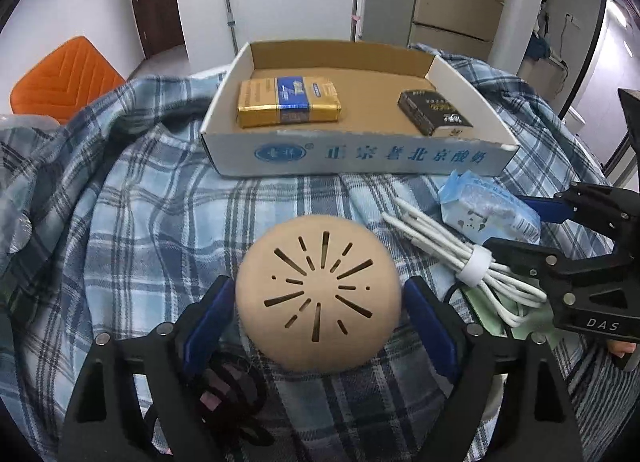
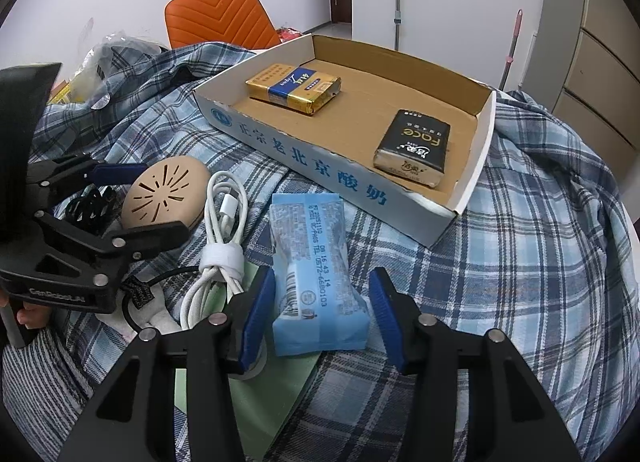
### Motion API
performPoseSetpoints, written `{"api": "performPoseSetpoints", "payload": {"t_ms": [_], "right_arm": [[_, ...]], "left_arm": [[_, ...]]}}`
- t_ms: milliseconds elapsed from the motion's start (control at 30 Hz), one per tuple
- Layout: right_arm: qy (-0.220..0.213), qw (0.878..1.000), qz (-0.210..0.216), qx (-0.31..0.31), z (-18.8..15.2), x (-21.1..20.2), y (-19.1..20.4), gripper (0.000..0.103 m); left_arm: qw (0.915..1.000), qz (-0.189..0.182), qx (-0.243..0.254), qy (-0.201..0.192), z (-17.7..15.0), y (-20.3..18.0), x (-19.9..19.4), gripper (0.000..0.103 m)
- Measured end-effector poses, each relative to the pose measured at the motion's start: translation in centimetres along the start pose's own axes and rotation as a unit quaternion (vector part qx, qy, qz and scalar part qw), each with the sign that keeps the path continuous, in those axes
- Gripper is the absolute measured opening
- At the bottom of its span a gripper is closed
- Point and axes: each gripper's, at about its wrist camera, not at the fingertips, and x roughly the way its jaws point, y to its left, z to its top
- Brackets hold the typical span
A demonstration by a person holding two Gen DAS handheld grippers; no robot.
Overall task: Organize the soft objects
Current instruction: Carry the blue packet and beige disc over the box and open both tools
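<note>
Two tissue packs already in the cardboard tray [image 2: 476, 186]. Left gripper [image 1: 318, 304] jaws open around the tan dome sponge [image 1: 318, 294], not pressing. Right gripper [image 2: 320, 318] jaws open astride the blue tissue pack [image 2: 312, 274] on the plaid cloth [image 2: 540, 262]. Both still to load.

Counted on the plaid cloth [image 2: 540, 230]: one shallow cardboard tray [image 2: 312, 166] holding two tissue packs, one gold-and-blue [image 2: 294, 88], one black [image 2: 414, 150]. Outside the tray: one pale blue tissue pack [image 2: 316, 274], one bundled white cable [image 2: 222, 222], one tan domed object with slits [image 1: 318, 294], one black hair tie [image 2: 90, 204]. Three tissue packs in all. Behind: one orange chair [image 2: 222, 16]. Two grippers, left [image 1: 318, 316] and right [image 2: 320, 314].
</note>
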Motion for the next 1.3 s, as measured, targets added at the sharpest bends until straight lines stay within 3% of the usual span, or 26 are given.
{"api": "performPoseSetpoints", "payload": {"t_ms": [167, 467, 633, 733, 833, 967, 1100, 1300], "right_arm": [[-0.001, 1.0, 0.002, 0.001, 0.0, -0.1, -0.1, 0.048], [-0.003, 1.0, 0.002, -0.001, 0.0, -0.2, 0.1, 0.048], [-0.003, 1.0, 0.002, -0.001, 0.0, -0.3, 0.2, 0.048], [-0.001, 1.0, 0.0, 0.0, 0.0, -0.3, 0.1, 0.047], [0.0, 1.0, -0.003, -0.001, 0.1, -0.2, 0.2, 0.042], [-0.011, 1.0, -0.011, -0.004, 0.1, -0.6, 0.2, 0.039], [-0.031, 0.999, -0.008, -0.003, 0.1, -1.4, 0.2, 0.039], [-0.063, 0.998, -0.006, 0.002, 0.0, -2.6, 0.1, 0.039]], "left_arm": [[0.999, -0.026, 0.021, -0.029, 0.1, -0.6, -1.3, 0.088], [0.9996, 0.0, 0.029, -0.007, 0.4, -1.0, -0.1, 0.091], [0.9995, -0.026, 0.006, 0.017, 0.3, 0.2, 1.0, 0.091], [0.9996, -0.018, 0.011, 0.019, 0.2, 0.0, 1.1, 0.091], [0.9996, -0.002, 0.022, 0.017, 0.1, -0.4, 1.1, 0.083], [0.9997, -0.006, 0.02, 0.01, 0.1, -0.4, 0.8, 0.081], [0.9995, -0.011, 0.016, -0.026, 0.0, -0.1, -0.8, 0.08], [0.9935, 0.012, -0.007, -0.113, -0.1, 0.9, -4.3, 0.081]]}}
